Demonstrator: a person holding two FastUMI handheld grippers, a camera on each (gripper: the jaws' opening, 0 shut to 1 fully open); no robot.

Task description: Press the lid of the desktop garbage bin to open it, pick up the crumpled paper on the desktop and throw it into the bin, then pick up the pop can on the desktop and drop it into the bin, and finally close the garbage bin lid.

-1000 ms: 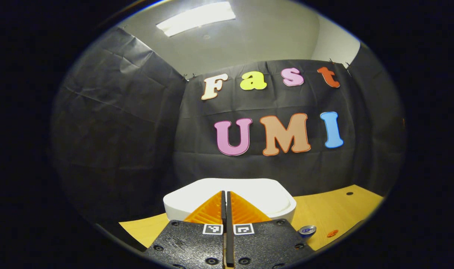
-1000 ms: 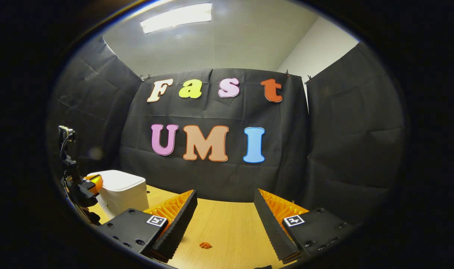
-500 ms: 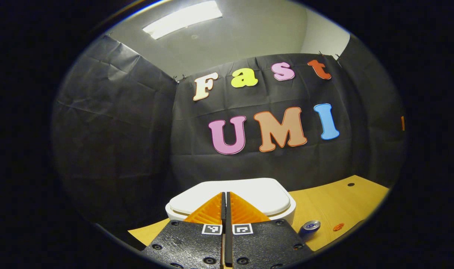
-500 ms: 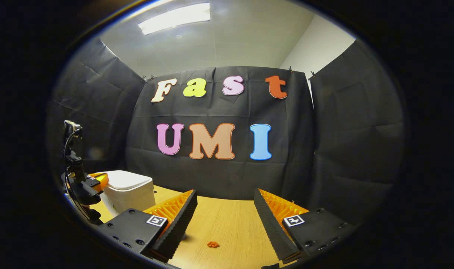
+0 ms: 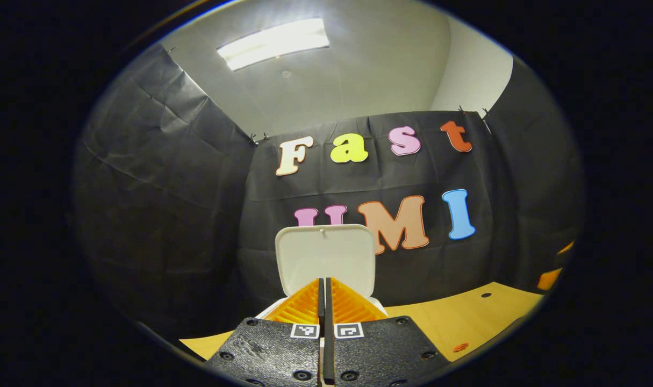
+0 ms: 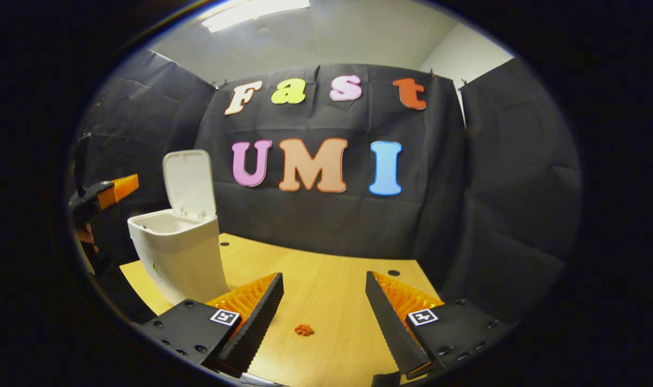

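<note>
Standing open, the bin's lid (image 5: pixel 324 258) is upright just past the left gripper (image 5: pixel 324 293), whose fingers are pressed together with nothing between them, tips pointing at the bin (image 6: pixel 178 252) front. From the right gripper view the white bin sits at the left end of the tabletop (image 6: pixel 331 301), lid tipped back toward the cloth wall, rim open; the left gripper hangs beside the bin's far-left side, raised near rim height, apart from it as far as I can tell. Right gripper (image 6: pixel 324 309) is low over the tabletop, fingers spread wide, holding nothing. Small orange crumpled paper (image 6: pixel 304 329) lies on the wood between and just past those fingers, well apart from the bin.
</note>
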